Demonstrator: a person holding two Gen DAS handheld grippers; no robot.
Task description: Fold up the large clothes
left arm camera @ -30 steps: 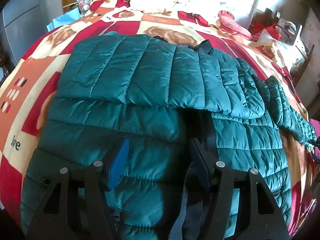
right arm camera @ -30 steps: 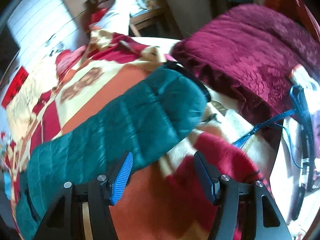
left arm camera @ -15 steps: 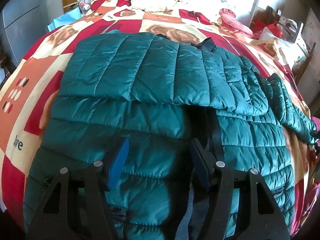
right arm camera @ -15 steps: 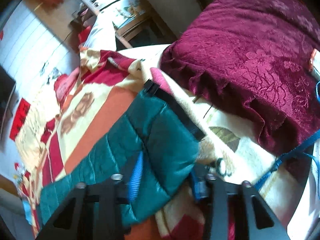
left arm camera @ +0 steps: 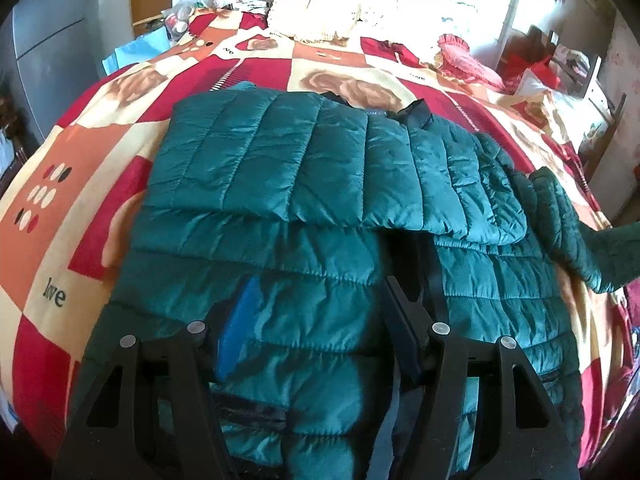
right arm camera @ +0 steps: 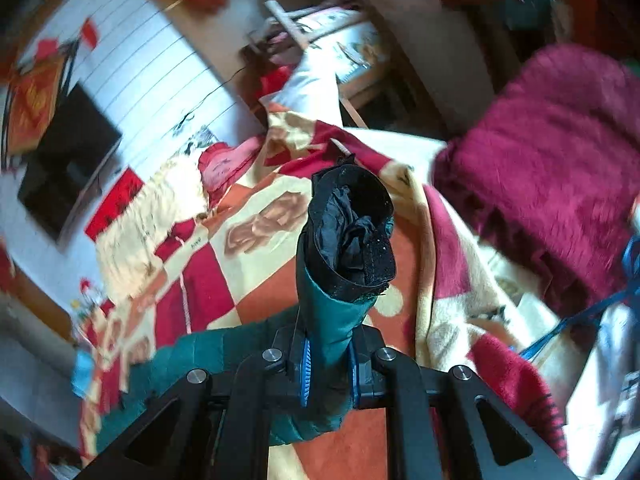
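A teal quilted puffer jacket (left arm camera: pixel 320 184) lies spread on the bed, one sleeve folded across its chest. My left gripper (left arm camera: pixel 320 312) hovers open above the jacket's lower front, with nothing between its blue-padded fingers. The other sleeve (left arm camera: pixel 568 232) trails off to the right and lifts at the frame edge. In the right wrist view, my right gripper (right arm camera: pixel 328 364) is shut on that sleeve (right arm camera: pixel 328 312) just behind its black cuff (right arm camera: pixel 352 232), and holds it raised above the blanket with the cuff opening facing the camera.
A red, orange and cream patterned blanket (left arm camera: pixel 80 184) covers the bed. Cream and pink pillows (left arm camera: pixel 332 12) lie at the headboard. A maroon cushion (right arm camera: pixel 552 168) sits to the right of the lifted sleeve. A wooden bedside stand (right arm camera: pixel 344 56) and a wall-mounted screen (right arm camera: pixel 68 152) lie beyond.
My right gripper closed on the sleeve end and lifted it off the blanket, tilting upward. The left gripper stayed open and drew back slightly from the jacket.
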